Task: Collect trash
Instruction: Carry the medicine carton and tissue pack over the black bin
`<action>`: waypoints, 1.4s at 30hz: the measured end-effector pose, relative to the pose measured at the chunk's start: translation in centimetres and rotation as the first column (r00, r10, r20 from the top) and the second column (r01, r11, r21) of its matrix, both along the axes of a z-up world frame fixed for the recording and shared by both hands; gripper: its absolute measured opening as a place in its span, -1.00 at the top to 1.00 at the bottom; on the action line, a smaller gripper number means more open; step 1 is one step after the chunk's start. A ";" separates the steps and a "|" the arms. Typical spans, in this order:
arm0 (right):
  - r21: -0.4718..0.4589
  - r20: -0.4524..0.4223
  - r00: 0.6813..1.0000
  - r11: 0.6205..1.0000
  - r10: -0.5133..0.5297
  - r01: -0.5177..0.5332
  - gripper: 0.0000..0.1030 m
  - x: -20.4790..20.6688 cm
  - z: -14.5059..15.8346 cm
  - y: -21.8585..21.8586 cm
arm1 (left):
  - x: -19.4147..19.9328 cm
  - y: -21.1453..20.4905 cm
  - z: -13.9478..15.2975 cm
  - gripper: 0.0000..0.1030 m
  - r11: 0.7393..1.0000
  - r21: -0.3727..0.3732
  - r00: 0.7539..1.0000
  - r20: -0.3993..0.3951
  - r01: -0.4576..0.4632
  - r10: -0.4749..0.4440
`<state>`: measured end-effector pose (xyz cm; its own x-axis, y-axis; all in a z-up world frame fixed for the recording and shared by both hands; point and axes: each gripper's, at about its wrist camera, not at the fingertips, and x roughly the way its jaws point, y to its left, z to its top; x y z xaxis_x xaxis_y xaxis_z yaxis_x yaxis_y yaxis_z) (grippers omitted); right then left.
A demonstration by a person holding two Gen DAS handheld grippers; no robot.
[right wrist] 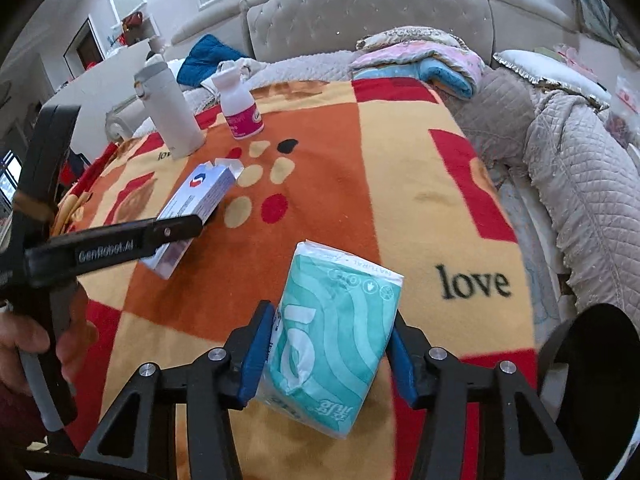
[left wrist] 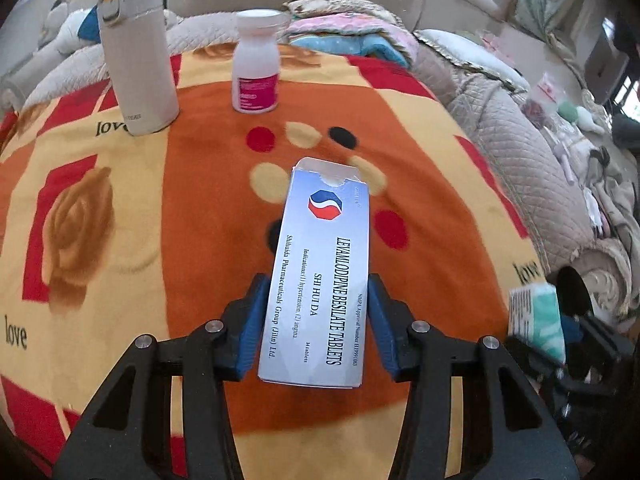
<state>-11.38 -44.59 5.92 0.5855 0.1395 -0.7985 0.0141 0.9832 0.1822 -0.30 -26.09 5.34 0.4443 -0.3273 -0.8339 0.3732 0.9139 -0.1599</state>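
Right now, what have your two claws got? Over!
Left gripper shut on the pill box. Right gripper shut on the tissue pack. Flask and pill bottle stand far across the blanket, nothing in the way.

White flask [left wrist: 138, 52], pill bottle [left wrist: 256, 64], blanket [left wrist: 120, 208]

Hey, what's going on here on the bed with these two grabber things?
A person is clearing trash off a blanket on a bed, a gripper in each hand. The left gripper is clamped on a pill box, the right gripper on a tissue pack, both held just above the blanket. A flask and a pill bottle stand upright at the far side, untouched.
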 end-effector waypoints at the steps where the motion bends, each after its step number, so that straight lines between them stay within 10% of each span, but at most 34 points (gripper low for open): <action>1: 0.001 0.001 1.000 1.000 -0.001 0.001 0.00 -0.4 0.2 -0.2 | -0.6 -0.3 0.2 0.10 1.000 0.000 1.000 0.005 0.008 -0.008; 42: -0.022 -0.034 0.940 0.941 -0.339 0.339 0.00 -14.2 -0.1 -17.2 | -15.2 -16.3 2.1 0.09 0.947 -0.053 0.948 0.020 0.318 -0.317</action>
<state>-25.56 -61.78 5.77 0.5661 -0.0746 -0.8210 0.3535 0.9216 0.1600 -15.46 -42.34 7.43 0.3191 -0.4976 -0.8066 0.6445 0.7379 -0.2002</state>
